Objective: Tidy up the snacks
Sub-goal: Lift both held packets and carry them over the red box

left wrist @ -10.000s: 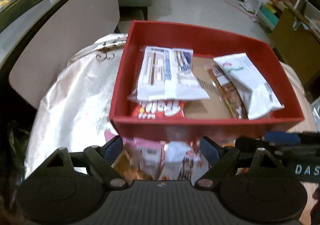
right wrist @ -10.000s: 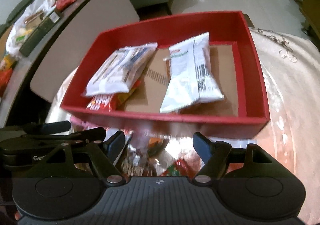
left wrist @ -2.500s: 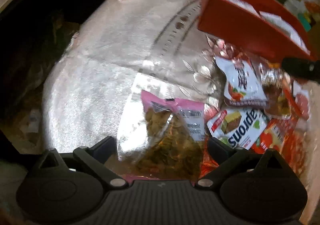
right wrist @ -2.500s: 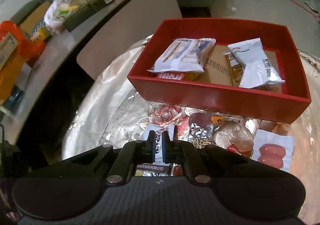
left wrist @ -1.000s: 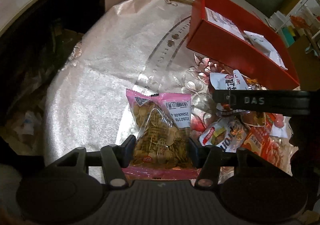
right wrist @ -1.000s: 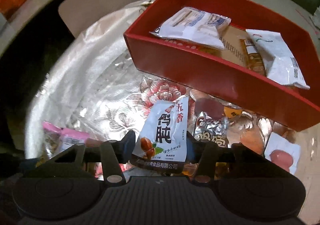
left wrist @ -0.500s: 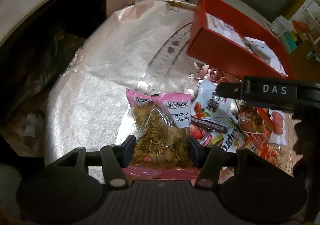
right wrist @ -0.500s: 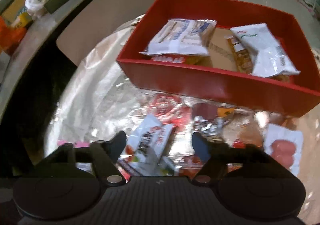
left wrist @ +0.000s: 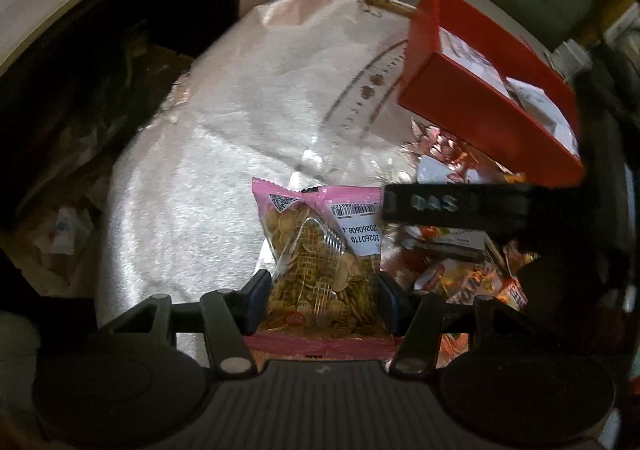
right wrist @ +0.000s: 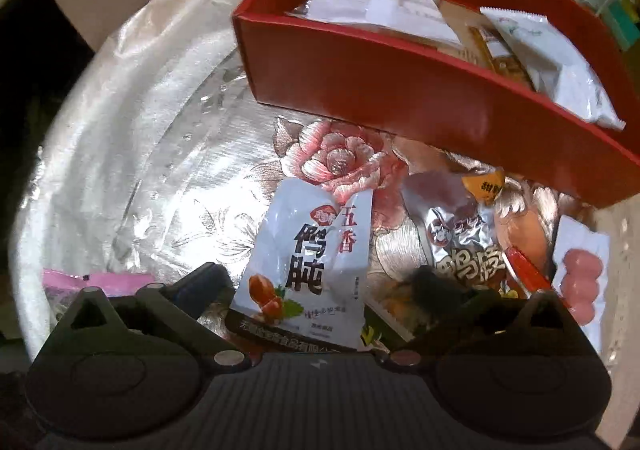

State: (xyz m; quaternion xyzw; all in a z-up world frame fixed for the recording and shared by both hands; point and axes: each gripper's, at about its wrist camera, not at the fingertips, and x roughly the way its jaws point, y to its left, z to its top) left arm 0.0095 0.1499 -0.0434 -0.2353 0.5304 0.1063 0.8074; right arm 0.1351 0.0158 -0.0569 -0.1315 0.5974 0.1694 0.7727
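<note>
While I look through the left wrist view, my left tongs (left wrist: 322,302) are closed partway on the pink packet (left wrist: 320,262), one pad against each long edge near its lower end. It looks light and crinkly with loose chips inside, so I judge a hard squeeze would crush them; holding the edges low down seems right. The red box (left wrist: 480,109) lies well ahead and to the right of these tongs, and the right tool crosses just beyond the packet.

Through the right wrist view, my right tongs (right wrist: 320,290) stand wide open around the white pouch (right wrist: 312,270), neither pad touching it. It lies flat on the counter (right wrist: 140,129), slick and soft by the look, so I would take it across its width near the bottom seam. The box sits ahead and to the right, already holding several packets. More snacks (right wrist: 468,246) lie just right of the pouch.
</note>
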